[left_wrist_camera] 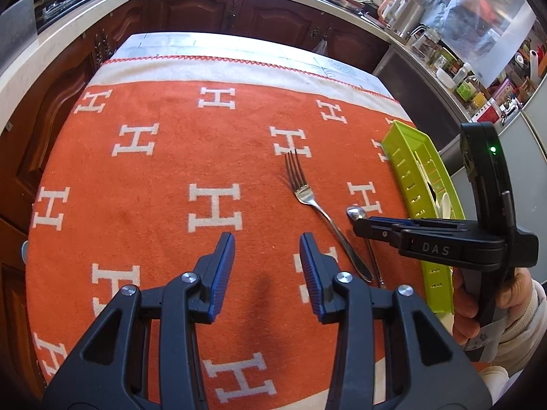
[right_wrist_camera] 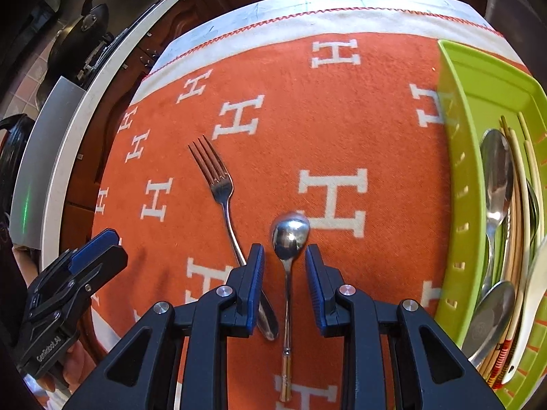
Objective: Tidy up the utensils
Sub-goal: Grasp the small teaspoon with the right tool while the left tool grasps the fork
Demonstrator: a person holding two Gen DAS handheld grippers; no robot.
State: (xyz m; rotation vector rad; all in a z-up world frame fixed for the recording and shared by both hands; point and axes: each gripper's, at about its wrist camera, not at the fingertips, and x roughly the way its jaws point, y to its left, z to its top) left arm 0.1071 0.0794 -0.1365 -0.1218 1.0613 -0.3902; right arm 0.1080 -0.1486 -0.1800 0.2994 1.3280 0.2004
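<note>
A steel spoon (right_wrist_camera: 290,235) and a steel fork (right_wrist_camera: 218,184) lie side by side on the orange cloth with white H marks. My right gripper (right_wrist_camera: 284,253) stands open astride the spoon's thin neck, with a gap to each blue pad. The fork's handle passes under its left finger. From the left wrist view the right gripper (left_wrist_camera: 360,225) hangs just over the spoon (left_wrist_camera: 355,212), right of the fork (left_wrist_camera: 307,194). My left gripper (left_wrist_camera: 267,242) is open above bare cloth, left of the fork's handle, with nothing between its fingers. It shows at the left edge of the right wrist view (right_wrist_camera: 102,244).
A lime green slotted tray (right_wrist_camera: 458,171) lies along the table's right side (left_wrist_camera: 407,171); it holds several spoons and chopsticks. Dark wooden cabinets and a pale counter (left_wrist_camera: 68,30) surround the table. A hand in a pale sleeve (left_wrist_camera: 512,294) grips the right tool.
</note>
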